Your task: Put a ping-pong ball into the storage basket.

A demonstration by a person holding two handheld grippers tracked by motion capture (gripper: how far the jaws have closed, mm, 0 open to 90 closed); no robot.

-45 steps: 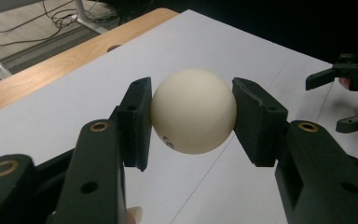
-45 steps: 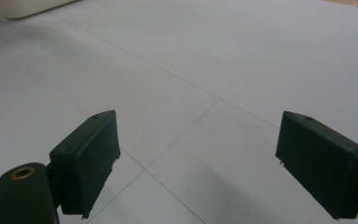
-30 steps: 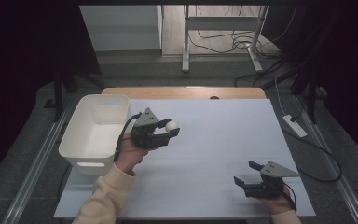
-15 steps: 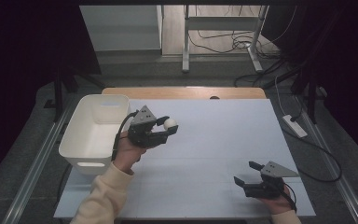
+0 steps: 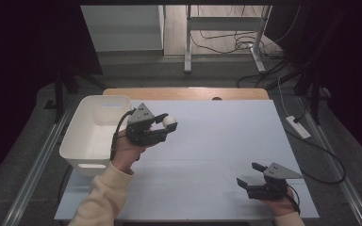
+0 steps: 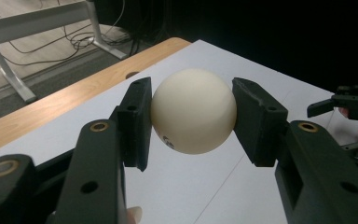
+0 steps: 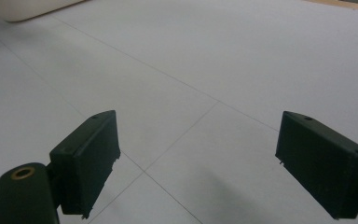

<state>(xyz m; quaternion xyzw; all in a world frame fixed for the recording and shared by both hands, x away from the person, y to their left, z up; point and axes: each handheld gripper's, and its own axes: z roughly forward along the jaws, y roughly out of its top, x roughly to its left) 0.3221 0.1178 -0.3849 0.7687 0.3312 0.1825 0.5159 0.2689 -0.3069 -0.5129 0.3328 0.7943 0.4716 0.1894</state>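
Left of centre in the high view, the left gripper [image 5: 166,126] clamps a cream ball [image 5: 169,121] above the table [image 5: 217,141], just right of the white bin's [image 5: 94,134] right rim. At the lower right, the right gripper [image 5: 250,176] sits near the table's front edge, jaws wide apart and empty, with bare tabletop between the two.

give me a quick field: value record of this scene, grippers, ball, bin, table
left gripper: shut on the white ball, held above the table beside the bin
right gripper: open, nothing between its jaws, low over the table's near right part
white ball: clamped on both sides by the jaws, small dark mark low on it
white bin: at the table's left edge, looks empty
table: white top, wooden strip along the far edge
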